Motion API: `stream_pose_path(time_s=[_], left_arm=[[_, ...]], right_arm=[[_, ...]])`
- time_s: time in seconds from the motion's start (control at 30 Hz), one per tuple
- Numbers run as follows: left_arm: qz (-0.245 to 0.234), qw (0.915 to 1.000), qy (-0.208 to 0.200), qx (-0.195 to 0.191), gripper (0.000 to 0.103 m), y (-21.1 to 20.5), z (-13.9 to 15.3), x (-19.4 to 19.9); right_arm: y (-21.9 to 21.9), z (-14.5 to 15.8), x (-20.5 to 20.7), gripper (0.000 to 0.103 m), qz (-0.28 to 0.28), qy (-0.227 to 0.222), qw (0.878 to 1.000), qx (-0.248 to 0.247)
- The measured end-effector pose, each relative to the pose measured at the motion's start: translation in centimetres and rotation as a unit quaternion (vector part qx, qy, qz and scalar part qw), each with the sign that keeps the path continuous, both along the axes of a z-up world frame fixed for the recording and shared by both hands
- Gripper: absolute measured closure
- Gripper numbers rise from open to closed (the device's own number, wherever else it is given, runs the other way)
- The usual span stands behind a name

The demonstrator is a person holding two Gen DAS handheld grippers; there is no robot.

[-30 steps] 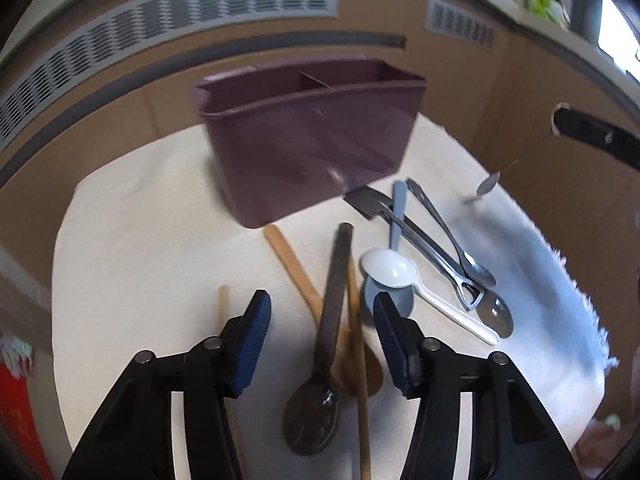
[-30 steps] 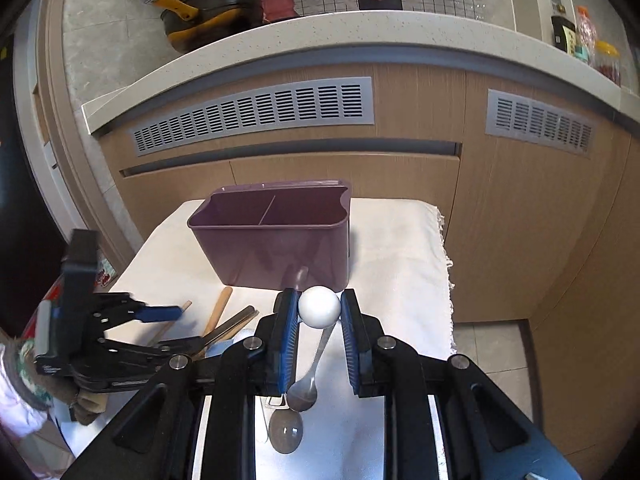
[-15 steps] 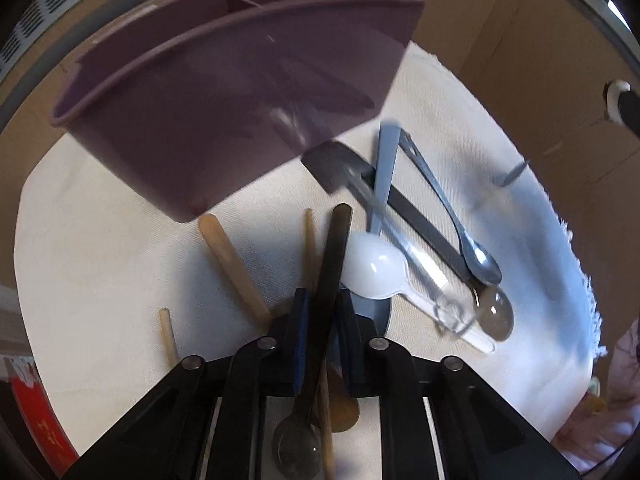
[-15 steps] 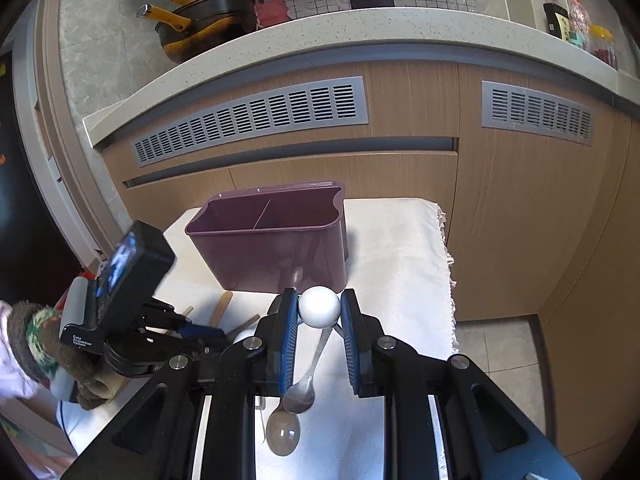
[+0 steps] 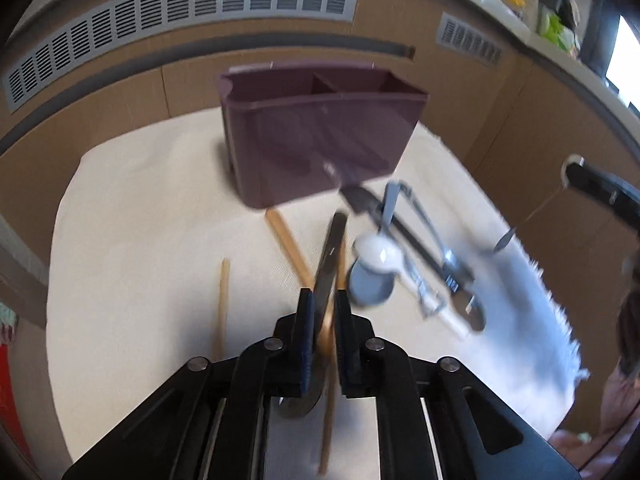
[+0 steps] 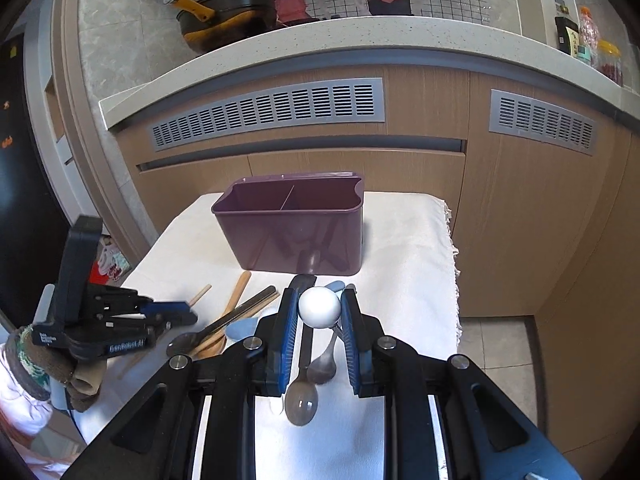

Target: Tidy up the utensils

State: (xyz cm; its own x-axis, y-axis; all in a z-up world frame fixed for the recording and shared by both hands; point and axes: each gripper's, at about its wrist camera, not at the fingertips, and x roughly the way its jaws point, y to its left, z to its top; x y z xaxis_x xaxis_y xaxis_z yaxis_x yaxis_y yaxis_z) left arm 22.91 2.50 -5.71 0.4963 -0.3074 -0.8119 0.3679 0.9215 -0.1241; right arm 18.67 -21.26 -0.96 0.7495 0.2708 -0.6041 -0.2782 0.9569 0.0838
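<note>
A purple two-compartment utensil holder (image 5: pixel 320 136) stands on the cloth-covered table (image 5: pixel 140 240); it also shows in the right wrist view (image 6: pixel 292 228). My left gripper (image 5: pixel 323 304) is shut on a dark metal spoon (image 5: pixel 330 256) by its handle, lifted off the cloth. In the right wrist view the left gripper (image 6: pixel 176 312) is at the left. My right gripper (image 6: pixel 319 308) is shut on a white ball-ended spoon (image 6: pixel 319 307), hanging above the table's right side.
Several utensils lie on the cloth: wooden spoon (image 5: pixel 288 240), chopstick (image 5: pixel 222 300), white spoon (image 5: pixel 380 258), blue spoon (image 5: pixel 370 284), metal spoons (image 6: pixel 302 396). Wooden cabinets with vents (image 6: pixel 268 114) stand behind. The cloth's fringed right edge (image 6: pixel 452 240) drops to the floor.
My left gripper closed on the dark spoon's handle, then lifted it and pulled back from the holder. My right gripper kept hold of its spoon, nearly still.
</note>
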Motion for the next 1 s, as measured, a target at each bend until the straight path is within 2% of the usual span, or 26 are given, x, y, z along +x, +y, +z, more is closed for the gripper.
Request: stream_pose_path(time_s=[0.07, 0.2, 0.3, 0.37, 0.53, 0.6, 0.7, 0.73, 0.83, 0.93, 1.0], left_arm=[[0.002, 0.9998, 0.013, 0.013, 0.061, 0.1, -0.8, -0.3], [0.017, 0.9998, 0.011, 0.008, 0.059, 0.8, -2.4, -1.9], [0.022, 0.9997, 0.005, -0.001, 0.053, 1.7, -3.2, -3.5], [0.024, 0.9996, -0.001, 0.015, 0.053, 1.7, -4.0, -4.2], [0.017, 0.9995, -0.015, 0.021, 0.053, 2.1, -4.6, -4.7], [0.010, 0.9998, -0.014, 0.012, 0.053, 2.3, -4.6, -5.0], [-0.006, 0.9994, -0.021, -0.026, 0.053, 3.0, -4.1, -5.5], [0.002, 0.9993, -0.031, -0.020, 0.053, 3.3, -3.9, -5.7], [0.034, 0.9976, -0.047, 0.039, 0.053, 3.3, -4.4, -5.4], [0.021, 0.9980, -0.035, 0.048, 0.053, 2.5, -5.2, -5.2], [0.013, 0.9970, -0.047, 0.061, 0.052, 1.5, -5.1, -5.2]], right_arm=[[0.0, -0.1, 0.0, 0.083, -0.002, 0.003, 1.000, 0.002], [0.1, -0.3, -0.3, 0.083, 0.001, 0.007, 1.000, 0.005], [0.0, -0.6, -0.3, 0.083, 0.002, 0.013, 1.000, 0.006], [0.0, -0.8, -0.2, 0.083, 0.002, 0.016, 1.000, 0.007], [0.0, -1.0, -0.3, 0.083, 0.002, 0.019, 1.000, 0.009], [0.0, -1.1, -0.4, 0.083, 0.002, 0.020, 1.000, 0.011], [0.0, -1.2, -0.5, 0.083, 0.002, 0.021, 1.000, 0.010], [-0.1, -1.2, -0.4, 0.083, 0.003, 0.022, 1.000, 0.010], [-0.1, -1.2, -0.2, 0.083, 0.003, 0.025, 1.000, 0.011], [0.1, -1.4, -0.2, 0.083, 0.005, 0.026, 1.000, 0.011], [0.2, -1.5, -0.2, 0.083, 0.006, 0.028, 1.000, 0.010]])
